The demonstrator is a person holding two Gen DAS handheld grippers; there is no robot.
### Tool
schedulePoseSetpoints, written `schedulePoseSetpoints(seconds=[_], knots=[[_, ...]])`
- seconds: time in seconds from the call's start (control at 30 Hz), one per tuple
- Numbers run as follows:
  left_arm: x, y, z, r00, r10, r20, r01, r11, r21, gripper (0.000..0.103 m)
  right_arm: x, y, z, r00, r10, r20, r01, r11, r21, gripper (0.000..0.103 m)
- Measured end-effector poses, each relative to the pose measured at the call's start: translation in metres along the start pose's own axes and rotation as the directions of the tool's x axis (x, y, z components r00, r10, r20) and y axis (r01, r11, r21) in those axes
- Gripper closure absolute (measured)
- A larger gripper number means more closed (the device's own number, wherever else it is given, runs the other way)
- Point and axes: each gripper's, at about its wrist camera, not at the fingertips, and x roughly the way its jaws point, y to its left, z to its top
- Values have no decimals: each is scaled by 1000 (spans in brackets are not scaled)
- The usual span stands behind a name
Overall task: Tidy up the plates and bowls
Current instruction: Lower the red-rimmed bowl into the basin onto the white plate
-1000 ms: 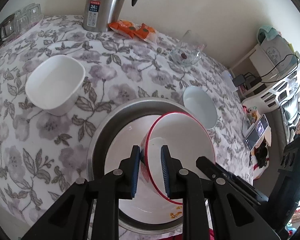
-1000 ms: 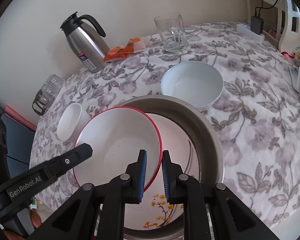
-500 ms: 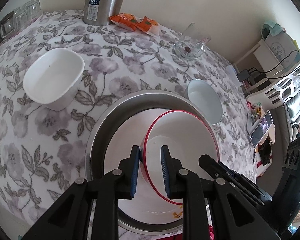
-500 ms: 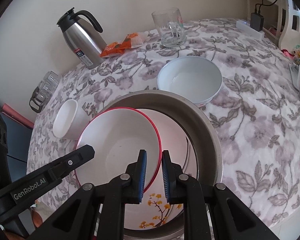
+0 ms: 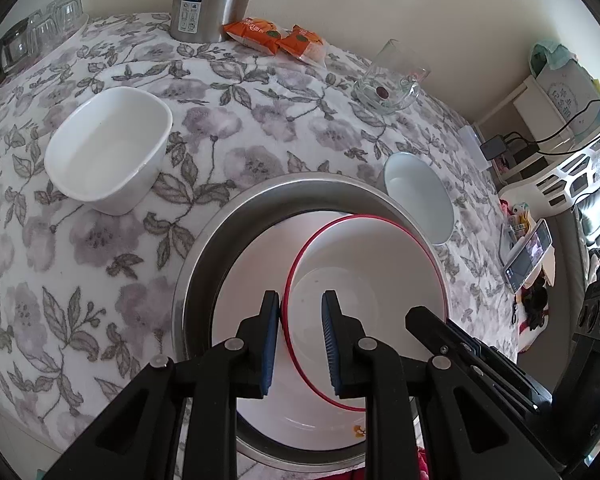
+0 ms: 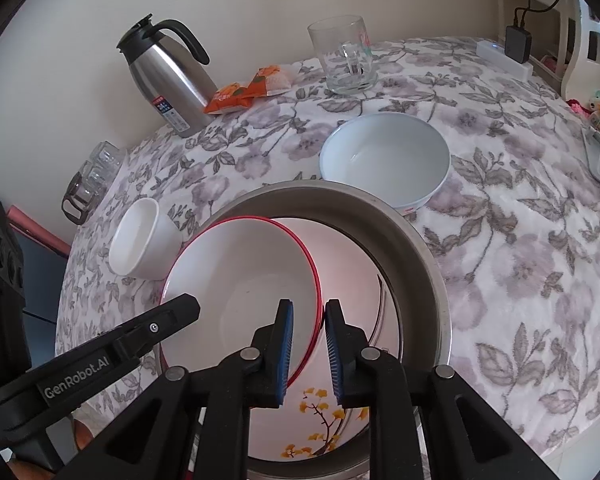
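Both grippers hold the red-rimmed bowl by its rim: the left gripper on one side, the right gripper on the opposite side, and the right one's fingers have just eased open a little. The bowl hangs tilted over the steel basin, above a plate with yellow flowers. It looks glazed, stiff, slippery and breakable, so the thin rim seems the only good hold. Farther on the flowered counter stand a square white bowl and a round pale bowl.
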Motion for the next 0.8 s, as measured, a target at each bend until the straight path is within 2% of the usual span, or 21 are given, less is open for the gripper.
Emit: schedulePoseSetpoints(seconds=[0.23,0.43,0.53,0.6,0.63,0.67,0.73,0.8], knots=[[0,5,1,1000,-29,-7,29,999,-40,80,1,-4,1,1000,13,-6,-13,1000,24,84],[-3,8,1,1000,-15,2,15,998,-61,79,-2,-6,2,1000,10,13,-10,1000,27,83],[-8,11,2,1000,-19,15,20,996,-82,71,-5,-6,3,1000,11,25,-12,1000,29,78],[-13,12,3,999,-4,37,8,996,-86,69,-5,-6,4,999,10,32,-11,1000,29,74],[-15,11,3,999,7,47,-3,997,-80,69,-6,-6,4,999,9,37,-10,1000,28,68],[-18,10,4,998,22,56,-18,997,-72,68,-7,-6,5,999,7,42,-8,1000,26,55],[-20,9,4,997,38,63,-34,997,-66,55,-9,-4,5,998,-5,55,4,1000,15,42],[-21,9,4,996,55,67,-51,996,-71,49,-9,-3,6,998,-7,57,6,1000,1,41]])
